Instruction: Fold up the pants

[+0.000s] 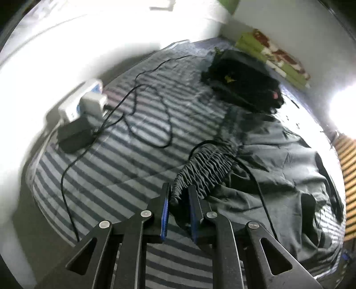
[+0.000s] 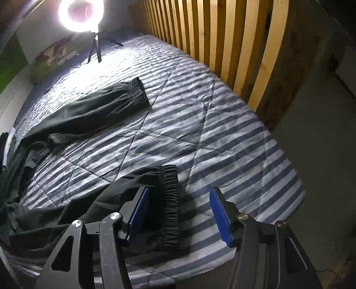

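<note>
Dark grey pants (image 1: 278,166) lie crumpled on a striped quilt (image 1: 115,169). Their gathered elastic waistband (image 1: 207,164) runs toward my left gripper (image 1: 179,200), whose blue-padded fingers are shut on its end. In the right wrist view both legs are spread apart: the far leg (image 2: 100,109) stretches toward the lamp, and the near leg's ribbed cuff (image 2: 169,195) lies flat between and below the fingers of my right gripper (image 2: 180,200). That gripper is open wide and holds nothing.
A black bundle (image 1: 242,82), a looping black cable (image 1: 146,111), a black adapter (image 1: 75,133) and a white box (image 1: 89,100) sit on the quilt. A ring light on a tripod (image 2: 81,13) stands at the far end. Wooden slats (image 2: 222,33) border one side.
</note>
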